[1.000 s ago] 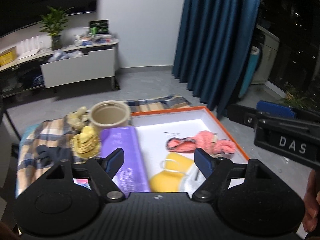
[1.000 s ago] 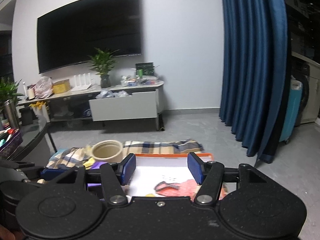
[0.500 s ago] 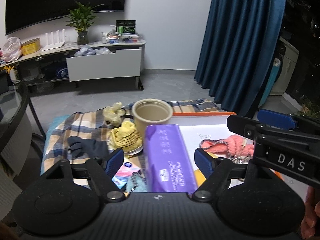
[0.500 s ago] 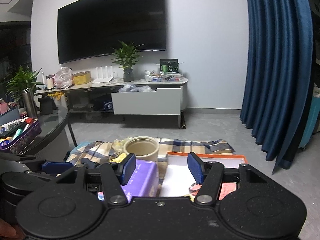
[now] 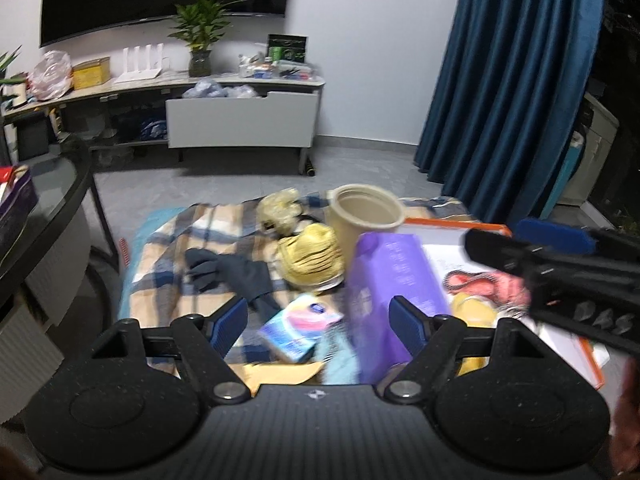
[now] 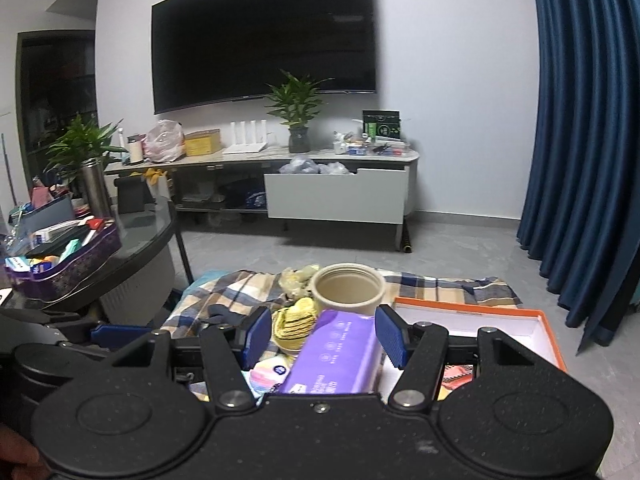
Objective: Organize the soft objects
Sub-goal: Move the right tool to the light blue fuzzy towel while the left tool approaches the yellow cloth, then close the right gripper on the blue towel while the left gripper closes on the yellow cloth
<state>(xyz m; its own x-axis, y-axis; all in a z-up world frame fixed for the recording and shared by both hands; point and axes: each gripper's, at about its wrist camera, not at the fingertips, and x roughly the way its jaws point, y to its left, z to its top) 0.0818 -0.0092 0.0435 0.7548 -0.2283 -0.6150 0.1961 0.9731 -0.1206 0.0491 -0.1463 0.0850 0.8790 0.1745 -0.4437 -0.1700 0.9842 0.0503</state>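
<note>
A plaid cloth carries soft things: dark gloves, a yellow knitted piece, a pale crumpled piece and a small blue-pink packet. A purple tissue pack lies at the edge of a white box with an orange rim, which holds a pink knitted item and a yellow item. My left gripper is open and empty above the packet. My right gripper is open and empty above the purple pack; it also shows at the right of the left wrist view.
A beige cup stands upright behind the purple pack. A glass table with a purple tin of items stands at the left. A TV stand with an open drawer and blue curtains are behind.
Both grippers have swung left, so the plaid cloth and its soft things are now central and the white box has slid to the right. Both stay open and empty.
</note>
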